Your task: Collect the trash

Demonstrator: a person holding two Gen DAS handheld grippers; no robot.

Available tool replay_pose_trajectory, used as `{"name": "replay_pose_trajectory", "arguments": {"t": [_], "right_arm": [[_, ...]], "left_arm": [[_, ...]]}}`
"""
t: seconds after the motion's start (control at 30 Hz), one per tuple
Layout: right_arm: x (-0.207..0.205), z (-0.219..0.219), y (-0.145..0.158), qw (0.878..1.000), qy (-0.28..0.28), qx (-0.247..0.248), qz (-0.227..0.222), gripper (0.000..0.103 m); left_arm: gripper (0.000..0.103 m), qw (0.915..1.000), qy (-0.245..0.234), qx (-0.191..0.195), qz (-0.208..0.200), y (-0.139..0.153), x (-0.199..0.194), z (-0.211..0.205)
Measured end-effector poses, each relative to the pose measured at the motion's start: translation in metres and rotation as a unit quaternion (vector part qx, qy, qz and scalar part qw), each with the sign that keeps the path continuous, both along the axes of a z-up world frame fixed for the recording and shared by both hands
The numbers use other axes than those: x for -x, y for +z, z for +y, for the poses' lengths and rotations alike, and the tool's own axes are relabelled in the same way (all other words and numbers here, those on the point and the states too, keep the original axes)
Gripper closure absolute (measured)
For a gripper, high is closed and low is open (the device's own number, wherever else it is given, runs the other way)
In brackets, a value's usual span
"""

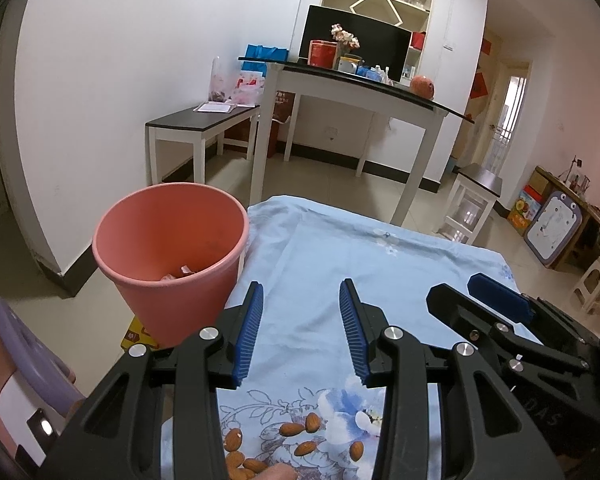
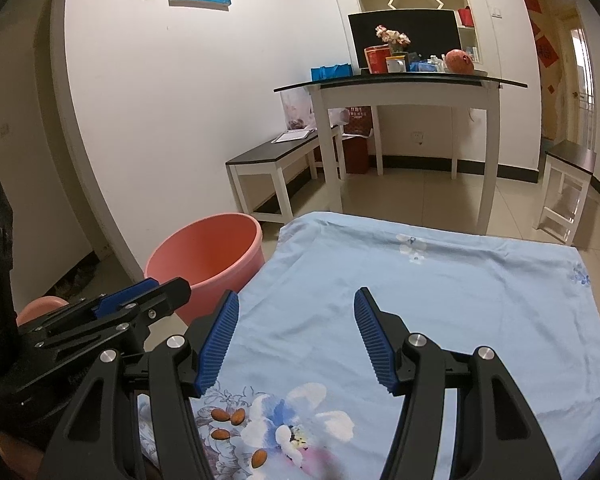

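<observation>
Several brown almonds (image 1: 291,429) lie scattered on the flowered blue cloth (image 1: 380,264) near its front edge, below and behind both grippers; some almonds (image 2: 221,415) show in the right wrist view too. My left gripper (image 1: 301,322) hovers above the cloth, open, nothing between its blue pads. My right gripper (image 2: 295,328) hangs beside it, also open and empty, and appears as the right gripper (image 1: 460,292) in the left wrist view. A pink bin (image 1: 171,248) stands at the cloth's left edge with some scraps at its bottom; the pink bin (image 2: 215,252) shows in the right wrist view too.
A fingertip (image 1: 277,472) shows at the bottom edge near the almonds. Beyond the cloth stand a white table (image 1: 360,92) with clutter, a low bench (image 1: 203,120) and a small stool (image 1: 476,196). A purple-and-pink object (image 1: 15,344) sits at the left.
</observation>
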State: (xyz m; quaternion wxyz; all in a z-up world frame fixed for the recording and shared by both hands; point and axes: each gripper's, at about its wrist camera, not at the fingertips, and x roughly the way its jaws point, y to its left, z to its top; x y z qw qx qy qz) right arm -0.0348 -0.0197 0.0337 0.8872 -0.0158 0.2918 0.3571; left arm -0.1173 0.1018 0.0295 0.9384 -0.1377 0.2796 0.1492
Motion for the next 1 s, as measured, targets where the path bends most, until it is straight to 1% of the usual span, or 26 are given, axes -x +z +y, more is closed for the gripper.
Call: {"name": "replay_pose_trajectory", "arguments": {"t": [0.33,1.0], "right_arm": [[-0.0004,-0.0009,-0.0011,1.0,-0.003,0.001,-0.001,0.043],[0.0009,0.0013,-0.0042,1.0,-0.004,0.003,-0.001,0.043]], "left_arm": [[0.063,0.9999,0.001,-0.009,0.004,0.001,0.0004,-0.0034],[0.063,0.9999,-0.002,-0.01,0.005,0.0016,-0.0002,0.0002]]}}
